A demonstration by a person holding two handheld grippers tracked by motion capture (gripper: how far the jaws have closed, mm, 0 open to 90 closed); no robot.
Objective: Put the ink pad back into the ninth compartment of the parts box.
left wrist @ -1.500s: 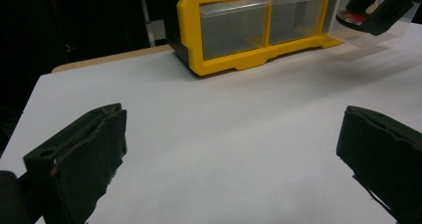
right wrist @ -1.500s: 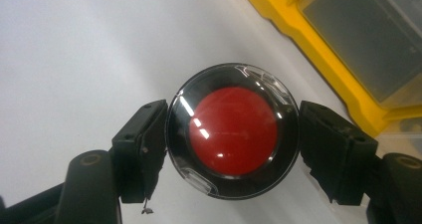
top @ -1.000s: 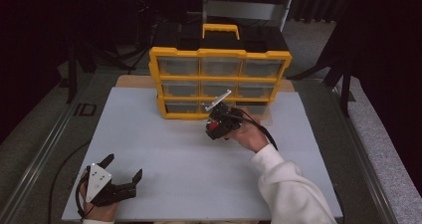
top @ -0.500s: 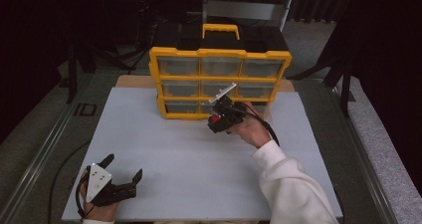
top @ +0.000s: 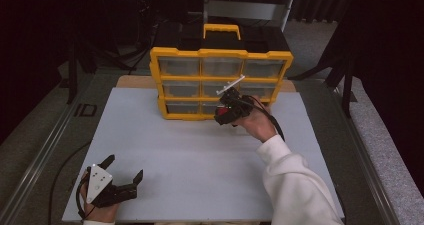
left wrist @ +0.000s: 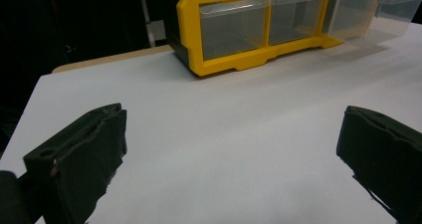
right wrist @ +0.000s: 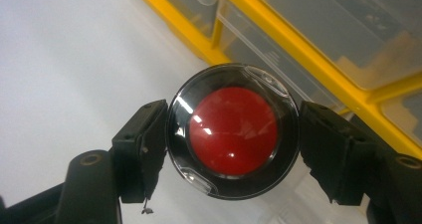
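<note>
Overhead, white tabletop (top: 200,155), yellow drawer cabinet (top: 220,82), dark surrounding room.

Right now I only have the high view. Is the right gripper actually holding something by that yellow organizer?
Observer: Yes. The right gripper view shows the right gripper clamped on a round black puck with a red dome, one pad on each side.
Operator: Any drawers open? They all look flush from up here.
Observer: The left gripper view shows a clear drawer pulled out of the bottom row of the yellow drawer organizer.
Operator: And the left gripper?
Observer: The left gripper has its jaws wide apart with bare white tabletop between them, nothing held.
</note>
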